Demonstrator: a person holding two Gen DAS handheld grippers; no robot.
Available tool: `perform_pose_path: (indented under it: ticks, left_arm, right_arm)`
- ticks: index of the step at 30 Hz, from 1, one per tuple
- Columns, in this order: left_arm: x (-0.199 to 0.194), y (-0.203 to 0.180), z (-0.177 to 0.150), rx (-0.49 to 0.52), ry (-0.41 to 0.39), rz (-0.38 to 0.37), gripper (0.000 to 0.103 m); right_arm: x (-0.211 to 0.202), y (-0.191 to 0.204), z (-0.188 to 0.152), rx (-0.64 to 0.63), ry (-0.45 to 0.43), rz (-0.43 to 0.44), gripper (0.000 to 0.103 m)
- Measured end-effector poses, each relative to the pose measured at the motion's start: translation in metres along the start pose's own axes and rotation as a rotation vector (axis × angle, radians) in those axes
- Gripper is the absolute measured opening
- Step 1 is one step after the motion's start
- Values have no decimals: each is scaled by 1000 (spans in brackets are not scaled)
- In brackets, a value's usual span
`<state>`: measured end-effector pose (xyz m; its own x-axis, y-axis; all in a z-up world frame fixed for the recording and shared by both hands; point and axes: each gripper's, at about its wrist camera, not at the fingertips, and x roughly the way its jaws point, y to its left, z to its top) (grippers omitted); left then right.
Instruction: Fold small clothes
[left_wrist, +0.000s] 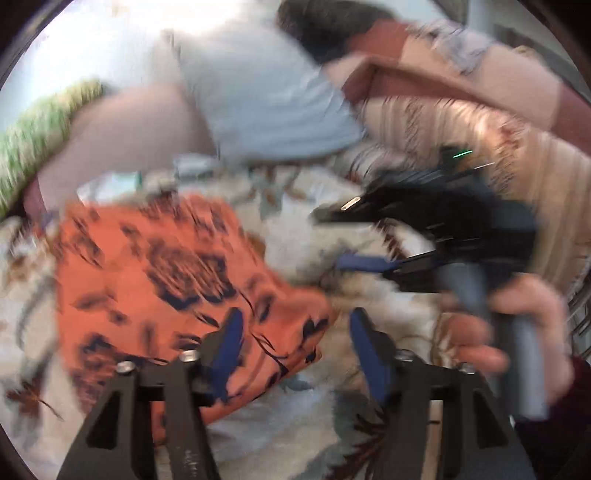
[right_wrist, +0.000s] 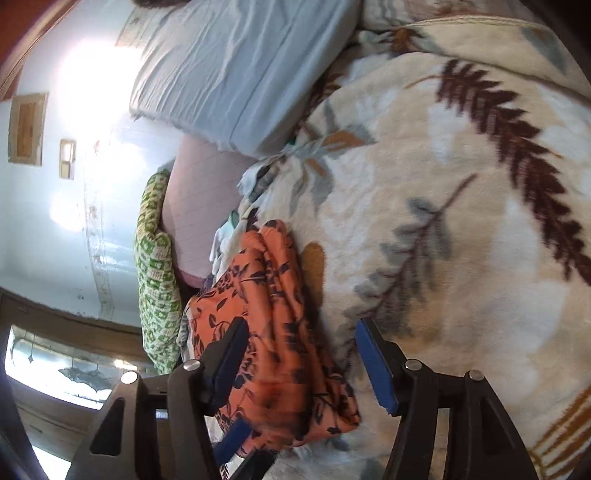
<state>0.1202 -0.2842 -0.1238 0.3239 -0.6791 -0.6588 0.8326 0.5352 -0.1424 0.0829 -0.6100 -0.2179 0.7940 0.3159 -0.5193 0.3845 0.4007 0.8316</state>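
Left gripper (left_wrist: 295, 347) jaws apart, nothing held – orange garment (left_wrist: 166, 280) lies loose on blanket (right_wrist: 461, 221). Right gripper (right_wrist: 301, 362) likewise parted, empty, beside garment – likely released after fold.

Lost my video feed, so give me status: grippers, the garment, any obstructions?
Left gripper open, right gripper open, neither gripping. Orange floral garment bunched on the leaf-print blanket, unheld. Nothing blocking; left view blurred.

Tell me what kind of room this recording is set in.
Most likely a bedroom: a plush leaf-print blanket covers a bed, a light blue pillow lies at its head, and the orange floral garment rests on top.
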Motion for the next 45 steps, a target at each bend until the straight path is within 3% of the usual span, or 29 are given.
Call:
perform_pose_path:
  ticks: [2, 4, 8, 13, 16, 20, 21, 22, 23, 27, 29, 33, 35, 36, 37, 39, 43, 45]
  left_arm:
    - [-25, 9, 3, 29, -44, 22, 64]
    - [-42, 30, 9, 26, -61, 94, 64]
    - [-46, 95, 18, -82, -21, 252, 67]
    - [-8, 161, 24, -232, 92, 315, 67]
    - [21, 173, 27, -198, 140, 368, 67]
    - [56, 188, 20, -223, 225, 391, 69]
    - [63, 191, 20, -231, 239, 393, 69]
    - [66, 191, 21, -228, 240, 397, 69]
    - [67, 187, 23, -214, 235, 408, 69]
    - [70, 172, 38, -110, 191, 451, 69]
    - [76, 164, 44, -59, 188, 478, 69]
    - [95, 165, 44, -56, 237, 465, 69]
    - [97, 166, 42, -75, 247, 468, 69]
    - [92, 165, 42, -85, 238, 470, 69]
    - [86, 165, 42, -88, 229, 469, 69]
    - [69, 165, 41, -86, 195, 497, 69]
    - [33, 161, 36, -71, 117, 518, 69]
    - [31, 159, 35, -49, 108, 523, 69]
  right_arm:
    - [14, 16, 6, -50, 35, 25, 64]
    - [26, 34, 15, -114, 36, 38, 64]
    - [60, 60, 31, -184, 98, 57, 64]
    - [113, 69, 46, -229, 181, -21, 65]
    - [136, 59, 52, -215, 188, -76, 65]
    - [151, 52, 47, -203, 221, -41, 65]
    - [150, 57, 45, -229, 221, -32, 55]
    - [150, 62, 43, -247, 233, -21, 29]
    - [147, 68, 42, -251, 239, 11, 22]
    - [118, 91, 43, -278, 153, 69, 19]
    - [105, 96, 42, -333, 94, -4, 19]
    - [118, 57, 45, -251, 79, -198, 19]
    - [126, 27, 45, -119, 106, -176, 33]
    - [125, 16, 46, -24, 118, -134, 48]
    - [122, 15, 48, 17, 128, -111, 53]
    - [107, 30, 55, -14, 98, -120, 55]
    - [64, 66, 55, -136, -80, -99, 57]
    - [64, 87, 47, -211, -54, -48, 57]
